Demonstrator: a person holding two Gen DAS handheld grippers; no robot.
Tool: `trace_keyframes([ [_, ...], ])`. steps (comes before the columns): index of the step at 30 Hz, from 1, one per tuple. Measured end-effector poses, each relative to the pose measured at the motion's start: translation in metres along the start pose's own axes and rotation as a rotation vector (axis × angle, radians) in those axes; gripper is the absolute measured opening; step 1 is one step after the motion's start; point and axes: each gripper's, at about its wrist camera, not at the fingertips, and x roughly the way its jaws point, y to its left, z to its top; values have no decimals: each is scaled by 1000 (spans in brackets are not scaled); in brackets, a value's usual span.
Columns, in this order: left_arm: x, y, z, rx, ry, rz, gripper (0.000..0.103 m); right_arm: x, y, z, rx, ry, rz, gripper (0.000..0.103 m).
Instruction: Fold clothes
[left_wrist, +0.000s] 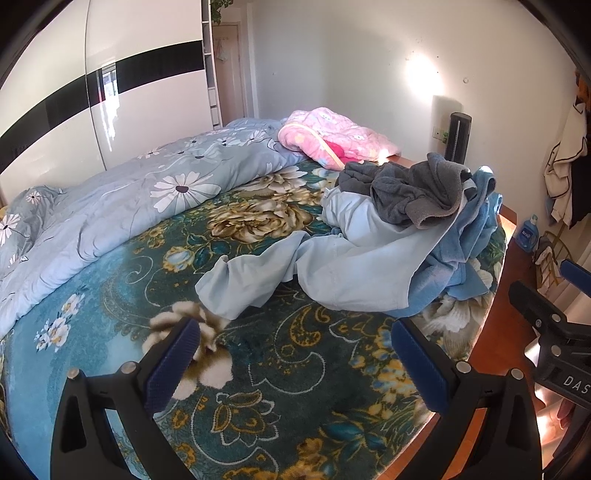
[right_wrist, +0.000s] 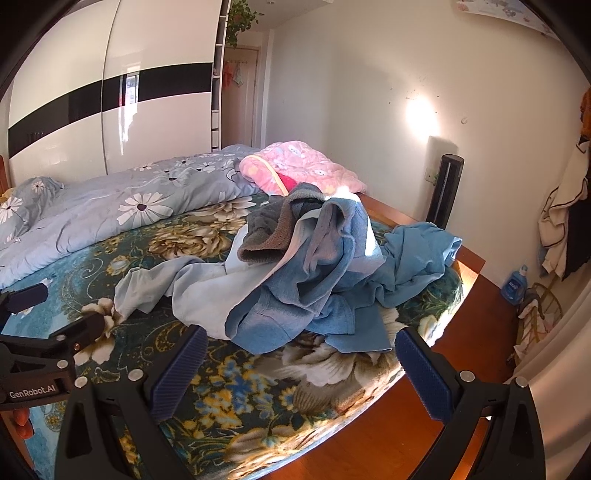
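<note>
A heap of clothes lies on the bed's floral blanket (left_wrist: 258, 369), near its right corner. A pale blue garment (left_wrist: 332, 273) (right_wrist: 177, 291) spreads toward me, a dark grey garment (left_wrist: 417, 192) (right_wrist: 269, 236) sits on top, and brighter blue clothes (left_wrist: 465, 254) (right_wrist: 325, 288) hang toward the bed's edge. My left gripper (left_wrist: 295, 354) hovers open above the blanket, short of the pale garment, nothing between its fingers. My right gripper (right_wrist: 301, 365) is open too, just in front of the blue clothes. Each gripper shows at the side of the other's view.
A grey-blue flowered duvet (left_wrist: 140, 199) lies along the left of the bed, a pink quilted jacket (left_wrist: 340, 136) at the far end. The wooden bed frame (right_wrist: 469, 258) and floor run on the right, with a black tower (right_wrist: 443, 192), a blue bottle (right_wrist: 515, 284) and hanging clothes (right_wrist: 561, 221).
</note>
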Motion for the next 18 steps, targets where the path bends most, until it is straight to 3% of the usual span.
trace_keyframes([
  [5,3,1,2,13,-13,-20,103,0,-9,2,16,-34,31,103],
  [11,17,10,10,-42,18,-42,103,10,-32,11,83,-56,75,103],
  [18,33,15,11,-52,19,-34,103,30,-43,18,75,-52,65,103],
])
